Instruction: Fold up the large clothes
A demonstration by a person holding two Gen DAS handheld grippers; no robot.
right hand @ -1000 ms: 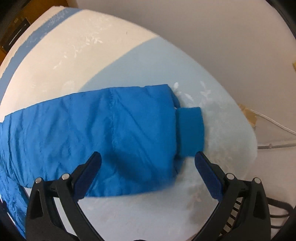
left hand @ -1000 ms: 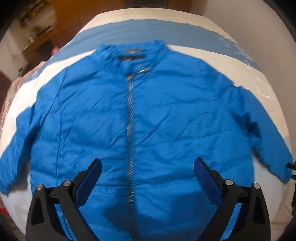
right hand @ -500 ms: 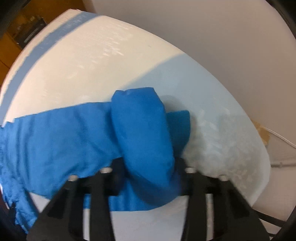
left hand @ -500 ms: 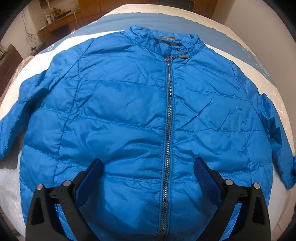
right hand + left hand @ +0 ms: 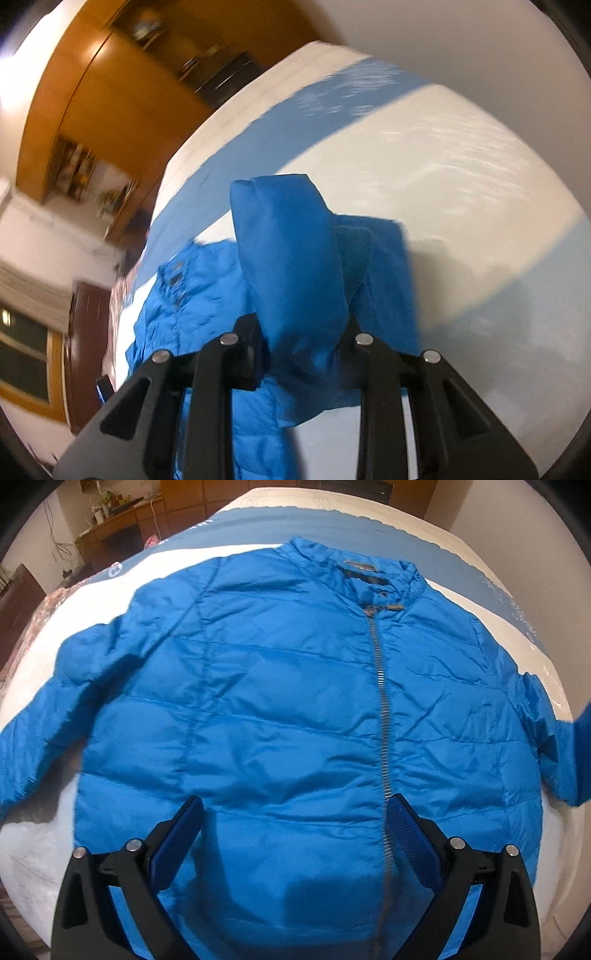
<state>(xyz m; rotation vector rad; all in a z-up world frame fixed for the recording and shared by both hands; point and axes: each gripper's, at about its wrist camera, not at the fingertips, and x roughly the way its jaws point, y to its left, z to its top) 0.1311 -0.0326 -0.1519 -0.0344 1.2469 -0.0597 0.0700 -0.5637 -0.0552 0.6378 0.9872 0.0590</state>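
Note:
A bright blue puffer jacket (image 5: 280,716) lies face up on the bed, zipped, collar at the far end, one sleeve (image 5: 33,731) spread out to the left. My left gripper (image 5: 295,830) hovers open above the jacket's lower front, nothing between its fingers. In the right wrist view my right gripper (image 5: 306,332) is shut on the other sleeve (image 5: 291,258) near its cuff, and the bunched sleeve is lifted off the bed. That raised sleeve (image 5: 580,753) shows as a blur at the right edge of the left wrist view.
The bed (image 5: 122,590) has a white and pale blue cover with a darker blue band (image 5: 332,528) across the far end. Wooden cabinets (image 5: 110,85) and a cluttered desk (image 5: 114,517) stand beyond the bed. A white wall (image 5: 443,40) runs along the right side.
My right gripper closed on the sleeve near the cuff, then rose and swung round with it, so the room now shows behind. My left gripper slid leftward over the jacket, still open.

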